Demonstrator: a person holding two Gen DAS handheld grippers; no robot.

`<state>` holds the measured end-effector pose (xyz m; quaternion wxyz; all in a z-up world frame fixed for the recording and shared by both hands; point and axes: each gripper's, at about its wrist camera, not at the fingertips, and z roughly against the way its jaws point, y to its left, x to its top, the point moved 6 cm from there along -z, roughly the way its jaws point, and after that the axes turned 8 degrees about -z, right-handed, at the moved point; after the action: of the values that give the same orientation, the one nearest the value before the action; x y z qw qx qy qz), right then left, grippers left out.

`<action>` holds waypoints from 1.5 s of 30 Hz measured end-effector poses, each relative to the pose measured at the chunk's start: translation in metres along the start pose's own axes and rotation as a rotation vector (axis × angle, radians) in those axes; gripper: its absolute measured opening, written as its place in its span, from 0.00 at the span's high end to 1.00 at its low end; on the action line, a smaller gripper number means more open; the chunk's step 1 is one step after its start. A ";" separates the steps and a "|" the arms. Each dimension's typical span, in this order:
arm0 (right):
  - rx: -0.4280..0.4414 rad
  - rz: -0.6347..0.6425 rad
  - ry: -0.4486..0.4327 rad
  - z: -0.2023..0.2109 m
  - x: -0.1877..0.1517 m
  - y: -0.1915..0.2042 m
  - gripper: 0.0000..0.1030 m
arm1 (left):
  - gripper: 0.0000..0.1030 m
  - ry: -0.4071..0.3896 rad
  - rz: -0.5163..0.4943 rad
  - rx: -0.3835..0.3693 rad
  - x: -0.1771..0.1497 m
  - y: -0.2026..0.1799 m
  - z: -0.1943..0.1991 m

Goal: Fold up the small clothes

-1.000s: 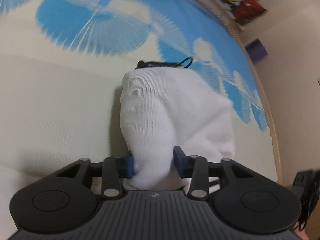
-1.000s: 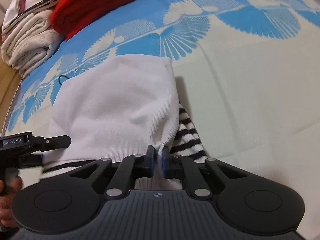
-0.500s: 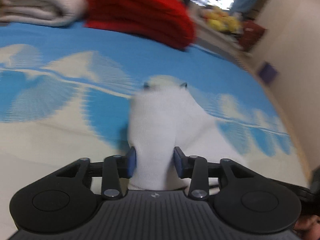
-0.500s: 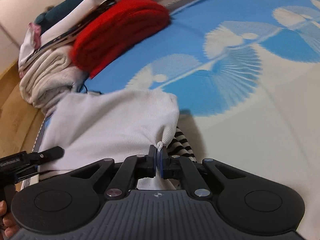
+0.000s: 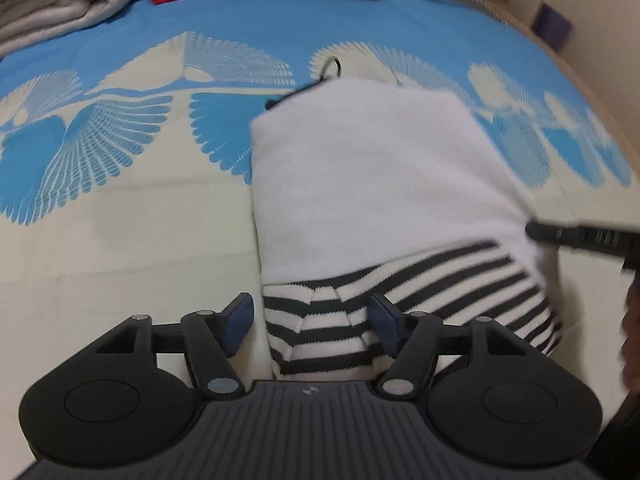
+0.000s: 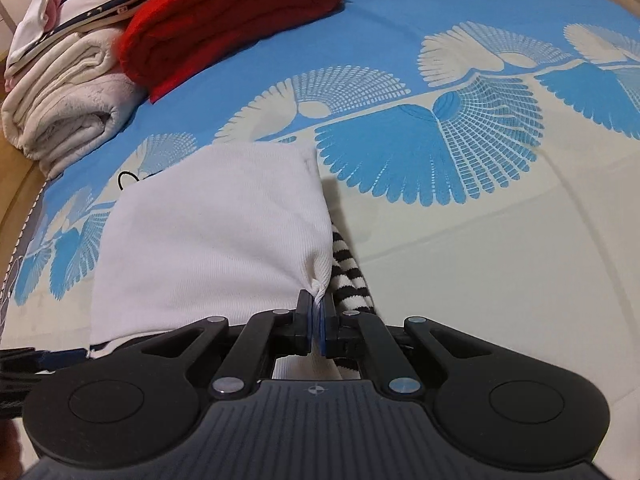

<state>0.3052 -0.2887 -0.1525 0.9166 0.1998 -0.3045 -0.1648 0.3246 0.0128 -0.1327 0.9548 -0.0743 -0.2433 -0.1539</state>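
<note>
So the garment (image 5: 372, 176) is a small white ribbed knit with a black-and-white striped part (image 5: 400, 300) poking out at the near edge, and it's lying on the bed (image 5: 120, 240), white panel folded flat over the stripes. The weave is fine vertical ribbing, soft and a bit stretchy looking, edges mostly straight so it reads as a rough rectangle. A thin black cord loop (image 5: 332, 68) sticks out from under its far edge. The sheet is cream with a blue band and fan-shaped shell prints. The left gripper (image 5: 312, 318) has its blue-padded fingers apart and opening, with the striped hem between them but neither pad pressing on it. The right gripper (image 6: 318, 316) is the opposite, fingers together and pinching a little bunched corner of the white fabric. The right view shows the pile at the far edge much better: a folded red knit (image 6: 232, 16), a rolled fluffy cream towel (image 6: 68, 108) and some more folded stuff behind. The left view only catches the bottom of that pile, but it does show the other gripper's black tip coming in from the right and a bit of wall
</note>
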 end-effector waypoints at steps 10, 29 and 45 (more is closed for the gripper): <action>-0.031 0.035 0.003 0.014 -0.004 -0.009 0.86 | 0.23 0.087 0.128 -0.141 -0.017 -0.003 -0.007; -0.083 0.100 0.153 0.013 -0.035 -0.033 0.81 | 0.19 0.108 0.202 -0.104 -0.033 0.017 -0.016; -0.051 0.267 -0.340 0.185 -0.059 0.018 0.53 | 0.15 -0.451 0.003 0.229 -0.072 -0.066 0.176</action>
<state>0.1483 -0.2973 -0.0370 0.8705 0.1037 -0.4743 -0.0807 0.1652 0.0073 -0.0095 0.8789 0.0015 -0.4657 -0.1035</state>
